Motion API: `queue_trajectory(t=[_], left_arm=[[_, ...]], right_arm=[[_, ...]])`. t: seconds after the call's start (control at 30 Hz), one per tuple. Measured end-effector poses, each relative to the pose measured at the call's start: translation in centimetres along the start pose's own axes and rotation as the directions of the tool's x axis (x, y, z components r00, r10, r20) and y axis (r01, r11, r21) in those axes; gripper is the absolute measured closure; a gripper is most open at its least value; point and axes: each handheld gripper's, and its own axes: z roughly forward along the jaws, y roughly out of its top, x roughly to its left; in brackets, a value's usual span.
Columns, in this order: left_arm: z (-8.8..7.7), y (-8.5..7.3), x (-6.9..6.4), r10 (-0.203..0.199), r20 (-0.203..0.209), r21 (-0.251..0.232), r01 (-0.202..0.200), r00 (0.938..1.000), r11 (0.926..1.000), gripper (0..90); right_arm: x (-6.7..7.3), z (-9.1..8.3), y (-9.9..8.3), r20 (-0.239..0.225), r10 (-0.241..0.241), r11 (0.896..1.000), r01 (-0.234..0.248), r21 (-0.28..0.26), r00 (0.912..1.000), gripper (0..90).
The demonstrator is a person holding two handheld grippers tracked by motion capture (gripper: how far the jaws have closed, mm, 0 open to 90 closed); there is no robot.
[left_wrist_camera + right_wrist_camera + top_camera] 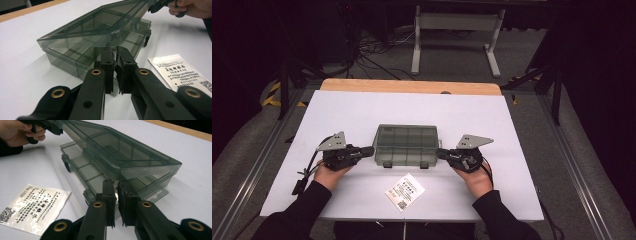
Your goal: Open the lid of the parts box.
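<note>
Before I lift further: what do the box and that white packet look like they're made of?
The box looks like hard, smoke-tinted clear plastic with a glossy finish: its dividers show through the lid and its edges catch highlights. The packet seems to be thin plastic film or coated paper, white with black print; its slight sheen and wrinkles suggest film, though I can't be sure.

Both forearms in dark sleeves, entering from the near edge, angled inward. Left gripper held level, pointing right, jaws nearly together. Right gripper held level, pointing left, jaws nearly together too. Each hand wrapped around its gripper's body, grey plate on top.
</note>
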Motion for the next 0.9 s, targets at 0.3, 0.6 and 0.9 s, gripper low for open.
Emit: queue_trajectory(t=[0.3,0.6,0.9], left_arm=[[0.0,0.0,0.0,-0.003,-0.001,-0.006,0.003,1.0,1.0,84.3],[0.0,0.0,0.0,-0.007,0.007,-0.009,0.007,1.0,0.9999,83.1],[0.5,0.1,-0.7,0.01,0.03,0.018,-0.01,0.9995,0.9998,63.5]], right_arm=[[-0.1,0.2,0.1,0.078,-0.003,0.999,0.0,0.034,0.9969,45.2],[-0.4,0.7,1.2,0.114,-0.042,0.999,0.039,0.027,0.9926,42.8],[-0.8,0.7,2.3,0.112,-0.052,0.999,0.051,0.013,0.9923,43.1]])
